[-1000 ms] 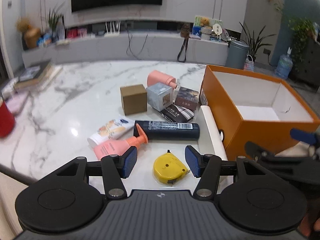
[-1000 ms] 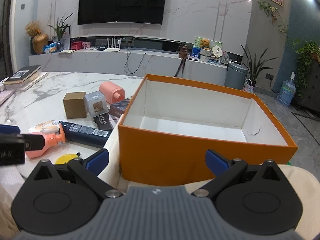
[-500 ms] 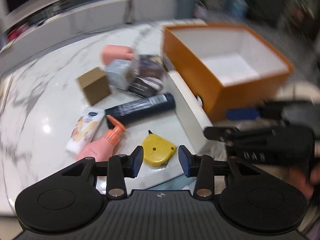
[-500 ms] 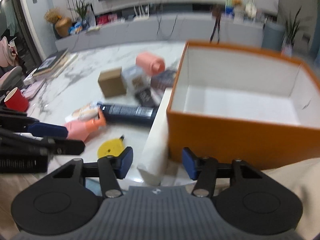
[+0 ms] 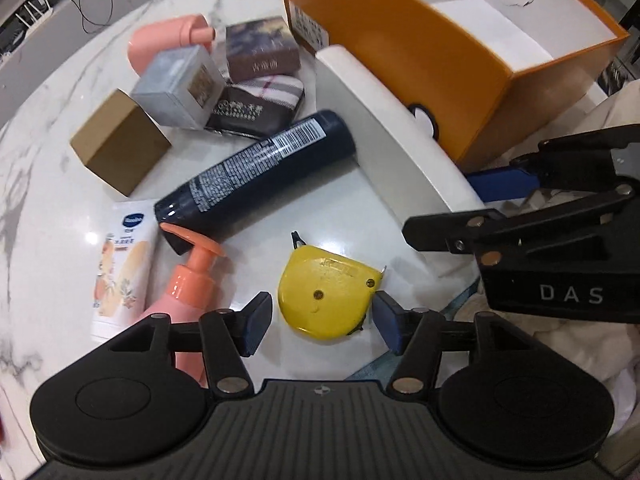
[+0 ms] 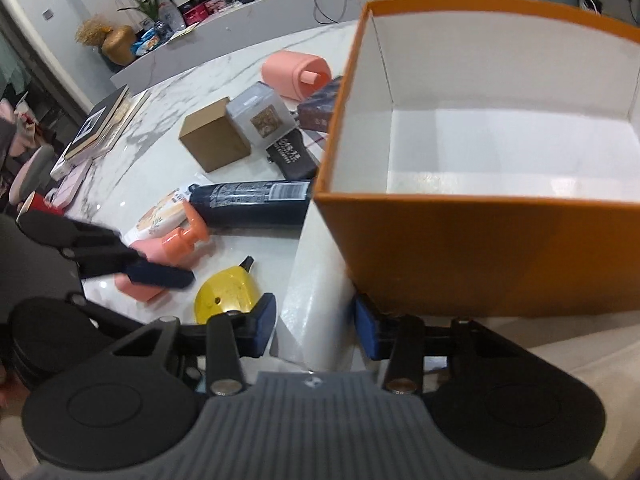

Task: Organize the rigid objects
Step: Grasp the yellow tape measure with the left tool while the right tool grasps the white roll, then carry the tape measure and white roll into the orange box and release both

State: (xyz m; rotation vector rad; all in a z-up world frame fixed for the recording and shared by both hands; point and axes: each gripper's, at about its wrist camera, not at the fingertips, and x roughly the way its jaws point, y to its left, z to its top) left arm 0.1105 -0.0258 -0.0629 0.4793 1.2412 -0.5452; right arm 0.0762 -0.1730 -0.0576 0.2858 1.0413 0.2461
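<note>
A yellow tape measure (image 5: 326, 300) lies on the marble table between the open fingers of my left gripper (image 5: 322, 326); the right pad sits at its edge. It also shows in the right wrist view (image 6: 226, 294). My right gripper (image 6: 316, 330) is open around the near end of a white box lid (image 6: 316, 276) leaning against the empty orange box (image 6: 472, 256). A dark blue bottle (image 5: 256, 176), a pink pump bottle (image 5: 192, 284), a cream tube (image 5: 120, 264), a brown cube (image 5: 120, 142), a grey cube (image 5: 180, 88) and small dark boxes (image 5: 262, 52) lie nearby.
A pink capped container (image 5: 168, 40) lies behind the cubes. Books (image 6: 100, 124) and a red cup (image 6: 38, 204) sit at the table's far left. Cloth (image 5: 568, 340) lies at the near right. The table edge runs close under both grippers.
Both grippers tilted down and moved in. My left gripper has come around the tape measure. My right gripper has narrowed and come around the white lid's end.
</note>
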